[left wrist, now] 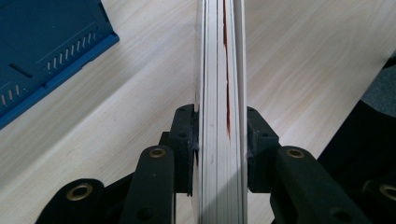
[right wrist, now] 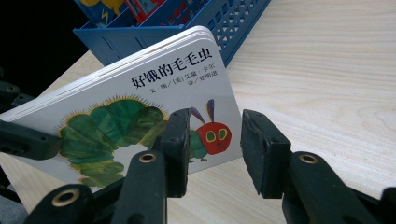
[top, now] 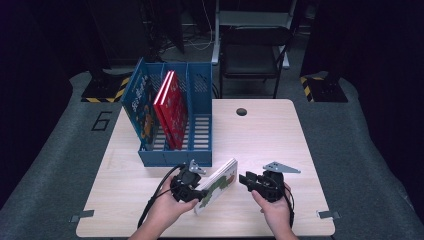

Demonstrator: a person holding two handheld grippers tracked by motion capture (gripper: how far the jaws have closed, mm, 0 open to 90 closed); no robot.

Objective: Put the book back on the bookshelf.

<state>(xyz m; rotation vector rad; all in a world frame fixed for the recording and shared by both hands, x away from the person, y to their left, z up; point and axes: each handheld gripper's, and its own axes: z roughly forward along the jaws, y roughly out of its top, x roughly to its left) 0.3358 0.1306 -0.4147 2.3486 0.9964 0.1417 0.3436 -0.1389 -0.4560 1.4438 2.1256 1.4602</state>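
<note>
Left gripper [top: 196, 191] pinches the caterpillar book [top: 217, 185] up on edge, seemingly bound for the blue rack [top: 172, 157], while the right gripper [top: 246, 179] waits half-open, holding nothing.

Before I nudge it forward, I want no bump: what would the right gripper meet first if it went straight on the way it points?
Most likely the caterpillar board book. The right gripper has open jaws aimed at its cover, held edge-on in the left gripper. Depth is hard to judge.

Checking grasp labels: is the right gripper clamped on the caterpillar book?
No. The right gripper's jaws stand apart with nothing between them; the book lies behind.
</note>
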